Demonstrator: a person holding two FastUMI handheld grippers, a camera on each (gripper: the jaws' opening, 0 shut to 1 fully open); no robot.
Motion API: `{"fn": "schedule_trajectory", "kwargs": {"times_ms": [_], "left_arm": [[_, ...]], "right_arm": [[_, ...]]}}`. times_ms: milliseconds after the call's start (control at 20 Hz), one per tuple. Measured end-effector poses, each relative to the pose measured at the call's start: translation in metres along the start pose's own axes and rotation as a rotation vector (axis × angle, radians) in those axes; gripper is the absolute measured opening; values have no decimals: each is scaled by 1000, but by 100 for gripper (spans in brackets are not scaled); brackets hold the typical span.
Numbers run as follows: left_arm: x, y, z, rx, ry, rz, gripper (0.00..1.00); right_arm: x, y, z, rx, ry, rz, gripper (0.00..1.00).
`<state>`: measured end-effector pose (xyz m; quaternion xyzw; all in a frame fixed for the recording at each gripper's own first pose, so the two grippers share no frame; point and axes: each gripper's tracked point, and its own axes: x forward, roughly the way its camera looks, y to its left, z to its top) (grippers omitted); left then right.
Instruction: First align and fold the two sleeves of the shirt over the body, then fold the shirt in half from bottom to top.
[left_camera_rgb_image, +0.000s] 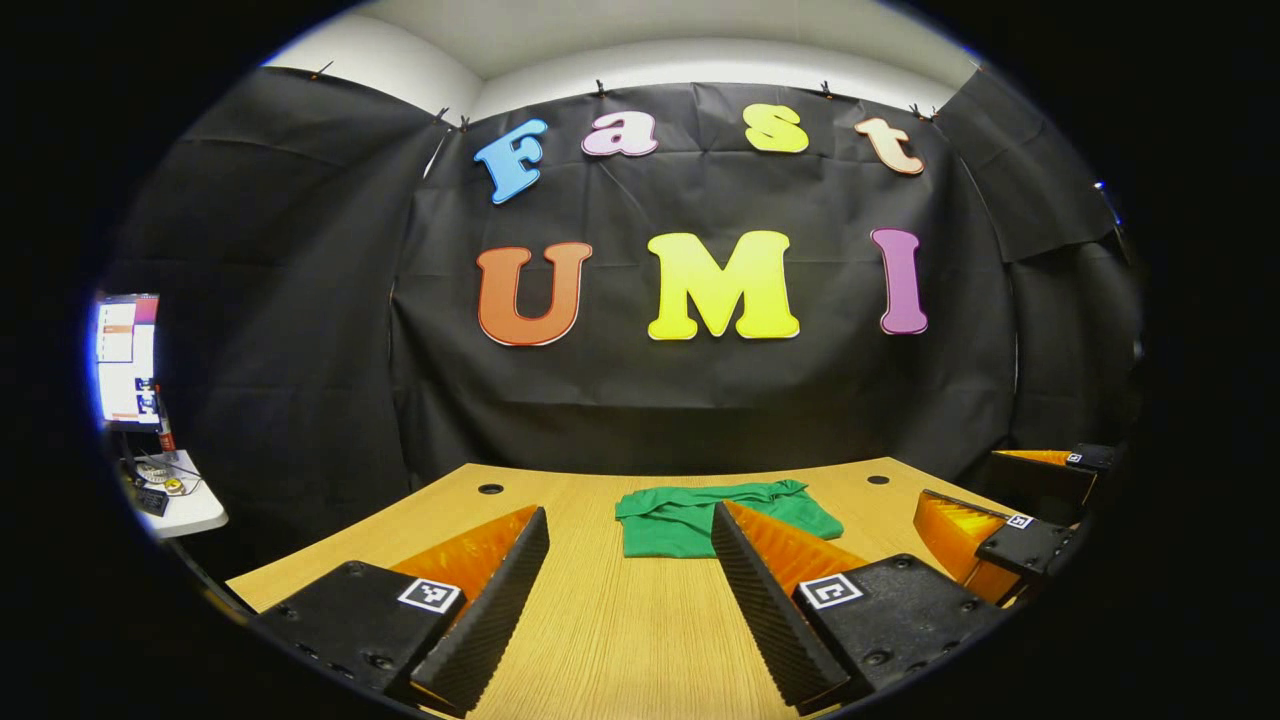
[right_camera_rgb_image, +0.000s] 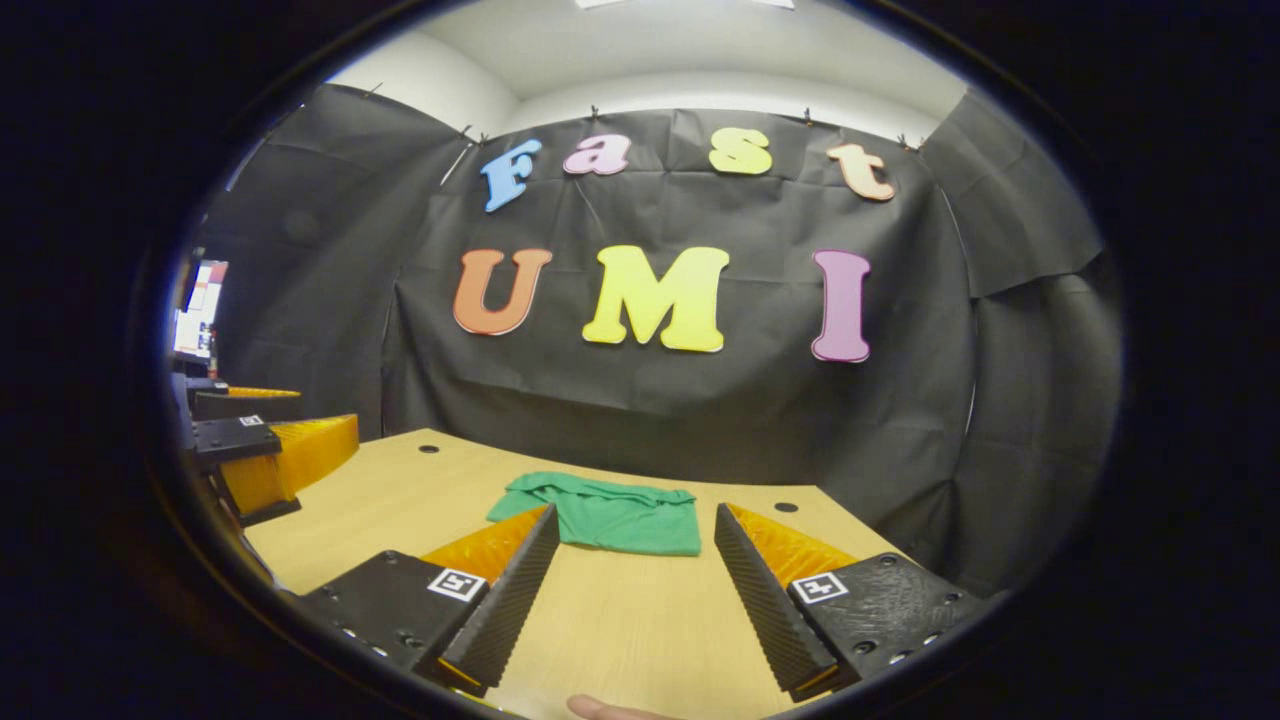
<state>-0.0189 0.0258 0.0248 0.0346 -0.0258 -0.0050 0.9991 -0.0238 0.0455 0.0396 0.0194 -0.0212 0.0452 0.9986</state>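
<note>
In the left gripper view, a table (left_camera_rgb_image: 600, 620) spans the lower half of the frame, with the booth wall behind it. A folded shirt (left_camera_rgb_image: 690, 515) lies on the table at centre, toward the far edge. The left gripper (left_camera_rgb_image: 630, 525) stands at the bottom of the frame, its fingers either side of the shirt. The right gripper (left_camera_rgb_image: 1000, 500) sits at the lower right. A monitor (left_camera_rgb_image: 125, 355) stands on a side table (left_camera_rgb_image: 190, 510) at the far left.

Bright, even overhead light; soft shadows; sharp centre; strong fisheye bending at the edges.
</note>
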Motion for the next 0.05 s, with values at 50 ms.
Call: {"fn": "schedule_trajectory", "kwargs": {"times_ms": [50], "left_arm": [[0,1,-1,0,3,0,100]], "right_arm": [[0,-2,1,-3,-5,-3,96]]}}
